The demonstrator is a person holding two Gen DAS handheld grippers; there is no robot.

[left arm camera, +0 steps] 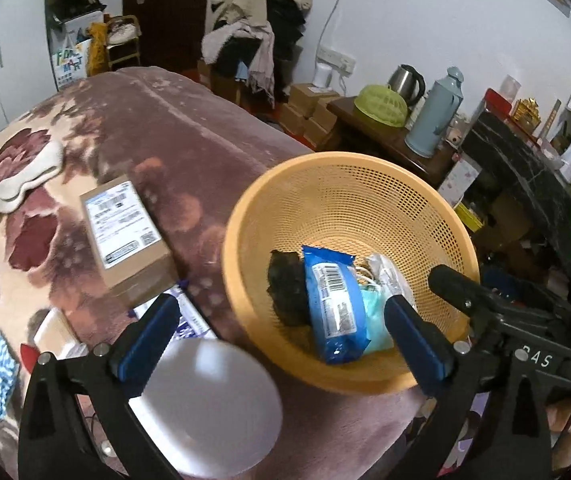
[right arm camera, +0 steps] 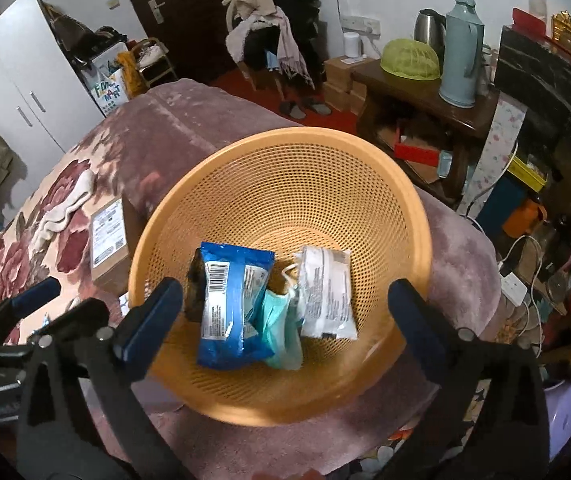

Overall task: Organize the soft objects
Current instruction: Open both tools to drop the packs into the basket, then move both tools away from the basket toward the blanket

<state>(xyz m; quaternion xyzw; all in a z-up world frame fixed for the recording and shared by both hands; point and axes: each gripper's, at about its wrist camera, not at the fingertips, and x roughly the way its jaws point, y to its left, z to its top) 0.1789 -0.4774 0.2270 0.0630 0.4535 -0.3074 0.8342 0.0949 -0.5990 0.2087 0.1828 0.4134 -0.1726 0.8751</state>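
Now both grippers (left arm camera: pixel 281 320) (right arm camera: pixel 285 300) wide apart over basket (right arm camera: pixel 365 152).

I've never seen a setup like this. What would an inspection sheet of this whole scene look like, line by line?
Surface: bed with floral plush blanket.
Job's things: orange mesh basket holding a blue wipes pack, teal face mask, clear sealed packet and a dark bundle.
Clutter: cardboard parcel and white cloth on the blanket; blurred white round object near the left camera.
Grippers: left hand-held gripper open, empty; right hand-held gripper open, empty, above the basket.
Cables: white cords and power strip on the floor.
Surroundings: clothes pile, thermos, kettle, green food cover, door, wardrobe.
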